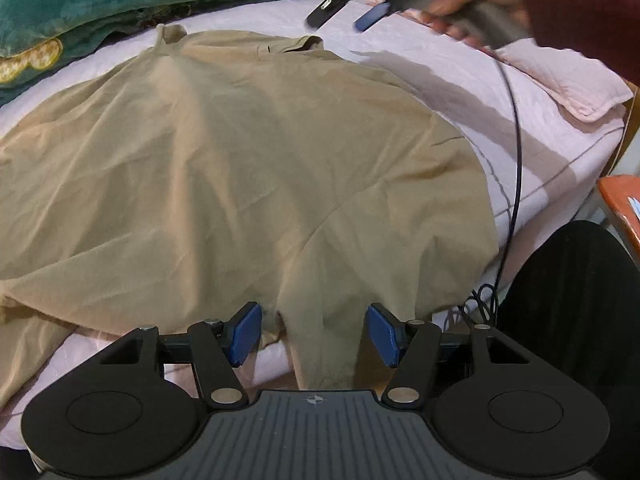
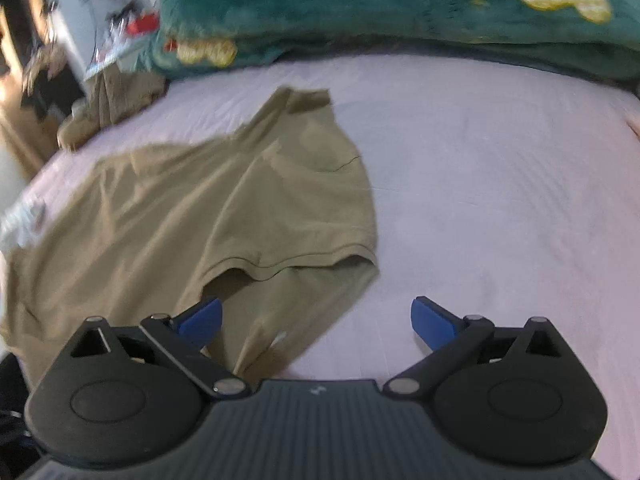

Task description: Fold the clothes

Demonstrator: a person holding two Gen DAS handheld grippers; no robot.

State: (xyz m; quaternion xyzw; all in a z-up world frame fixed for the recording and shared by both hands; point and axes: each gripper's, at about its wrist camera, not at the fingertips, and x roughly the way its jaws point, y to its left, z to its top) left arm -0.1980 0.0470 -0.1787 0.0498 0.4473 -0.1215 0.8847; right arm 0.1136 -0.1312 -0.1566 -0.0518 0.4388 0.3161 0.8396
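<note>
A tan short-sleeved shirt (image 1: 224, 168) lies spread on the pink bed sheet (image 1: 460, 92), collar at the far end. My left gripper (image 1: 314, 330) is open at the shirt's near edge, a hanging fold of tan cloth between its blue pads. My right gripper (image 2: 316, 322) is open above the sheet, with the shirt's sleeve (image 2: 296, 216) under and ahead of its left finger. In the left wrist view the right gripper (image 1: 348, 12) is held in a hand above the far side of the bed, blurred.
A green plush blanket (image 2: 360, 12) lies along the far side of the bed. A second tan garment (image 2: 112, 100) is bunched at the bed's far left corner. A pink pillow (image 1: 560, 80), a black cable (image 1: 516, 140) and my black-clad knee (image 1: 568, 300) are at the right.
</note>
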